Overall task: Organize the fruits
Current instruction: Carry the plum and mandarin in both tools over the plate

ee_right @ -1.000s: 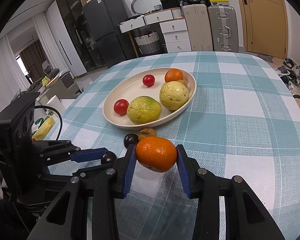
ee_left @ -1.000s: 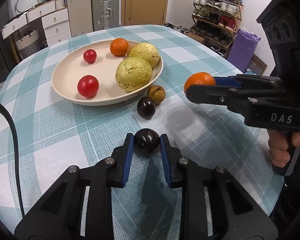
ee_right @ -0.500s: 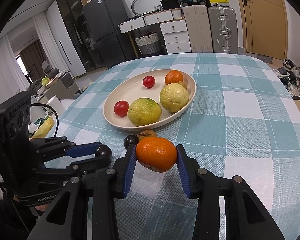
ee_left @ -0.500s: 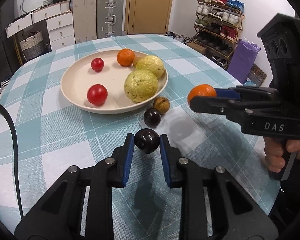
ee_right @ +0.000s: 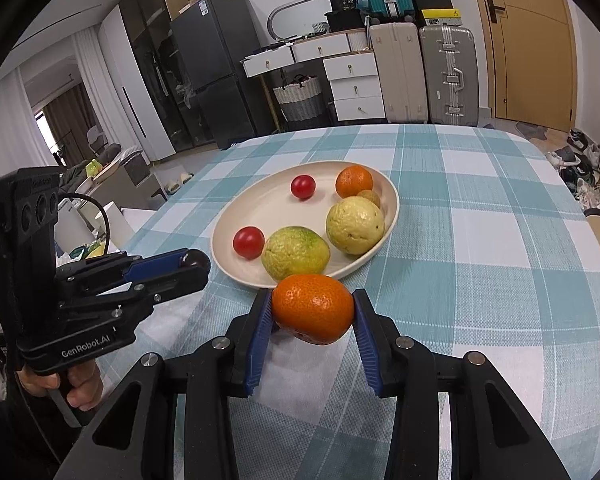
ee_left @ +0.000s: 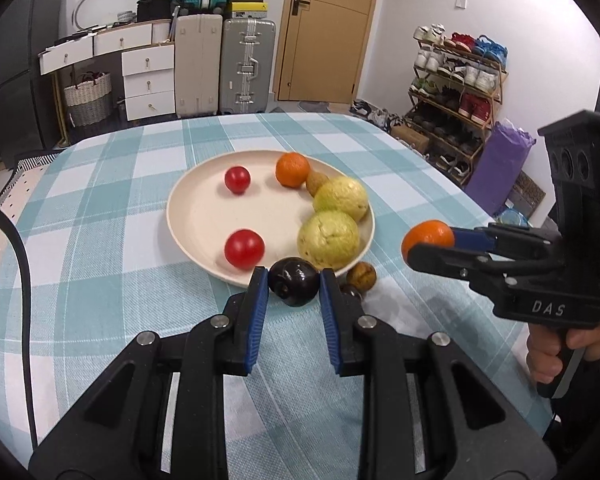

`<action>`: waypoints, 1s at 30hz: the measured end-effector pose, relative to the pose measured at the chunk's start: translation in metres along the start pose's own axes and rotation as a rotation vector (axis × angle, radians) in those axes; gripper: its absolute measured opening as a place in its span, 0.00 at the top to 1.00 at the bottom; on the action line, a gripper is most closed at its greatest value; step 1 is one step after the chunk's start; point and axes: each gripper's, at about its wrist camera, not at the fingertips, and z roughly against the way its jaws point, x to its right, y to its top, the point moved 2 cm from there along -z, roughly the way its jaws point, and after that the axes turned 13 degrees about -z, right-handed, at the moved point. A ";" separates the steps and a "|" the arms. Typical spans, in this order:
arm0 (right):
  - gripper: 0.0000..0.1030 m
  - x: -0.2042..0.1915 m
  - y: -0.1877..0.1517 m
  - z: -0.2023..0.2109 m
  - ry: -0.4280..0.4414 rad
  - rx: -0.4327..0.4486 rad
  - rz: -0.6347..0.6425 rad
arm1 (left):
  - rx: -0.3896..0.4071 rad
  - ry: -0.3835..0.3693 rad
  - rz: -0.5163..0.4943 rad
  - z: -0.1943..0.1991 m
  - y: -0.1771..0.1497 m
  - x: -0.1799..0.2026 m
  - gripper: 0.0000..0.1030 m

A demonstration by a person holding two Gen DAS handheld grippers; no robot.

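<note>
My left gripper point(ee_left: 294, 286) is shut on a dark purple fruit point(ee_left: 293, 282) and holds it in the air just before the near rim of the cream plate point(ee_left: 196, 216). My right gripper point(ee_right: 312, 310) is shut on an orange point(ee_right: 313, 308), held above the cloth in front of the plate point(ee_right: 256, 204); it also shows in the left wrist view point(ee_left: 427, 236). The plate holds two red tomatoes point(ee_left: 244, 248), two yellow-green guavas point(ee_left: 328, 236), an orange point(ee_left: 292, 169) and a small brown fruit point(ee_left: 317, 182).
A brown fruit point(ee_left: 361, 275) and a dark fruit point(ee_left: 350, 291), partly hidden by my left finger, lie on the checked tablecloth point(ee_left: 100, 240) by the plate's near right rim. Table edges fall away at left and right. Suitcases, drawers and a shoe rack stand beyond.
My left gripper has lifted the dark purple fruit off the cloth and carried it up and forward to the plate's near rim. The right gripper holds the orange nearly still, slightly closer to the plate.
</note>
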 end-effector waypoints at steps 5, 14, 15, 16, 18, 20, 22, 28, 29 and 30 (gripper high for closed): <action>0.61 -0.003 0.010 -0.005 -0.005 0.013 -0.002 | 0.023 0.018 0.014 -0.004 0.011 -0.009 0.77; 0.61 -0.007 0.025 -0.015 -0.004 0.028 0.006 | 0.019 0.029 0.030 -0.025 0.021 -0.018 0.77; 0.61 -0.008 0.027 -0.016 -0.003 0.028 0.008 | 0.015 0.033 0.031 -0.028 0.022 -0.019 0.77; 0.61 -0.009 0.029 -0.017 -0.004 0.030 0.009 | 0.012 0.036 0.035 -0.030 0.023 -0.020 0.77; 0.61 -0.010 0.032 -0.021 -0.005 0.030 0.010 | 0.011 0.034 0.044 -0.034 0.024 -0.024 0.77; 0.61 -0.011 0.035 -0.025 -0.006 0.026 0.009 | 0.006 0.039 0.053 -0.039 0.025 -0.028 0.77; 0.61 -0.013 0.038 -0.029 -0.004 0.022 0.015 | 0.004 0.045 0.059 -0.042 0.026 -0.032 0.77; 0.61 -0.021 0.045 -0.044 0.003 0.007 0.038 | 0.006 0.072 0.074 -0.050 0.031 -0.046 0.77; 0.61 -0.022 0.047 -0.046 0.003 0.004 0.041 | 0.005 0.077 0.077 -0.052 0.032 -0.049 0.77; 0.61 -0.023 0.049 -0.048 0.005 0.006 0.044 | 0.003 0.079 0.079 -0.053 0.032 -0.051 0.77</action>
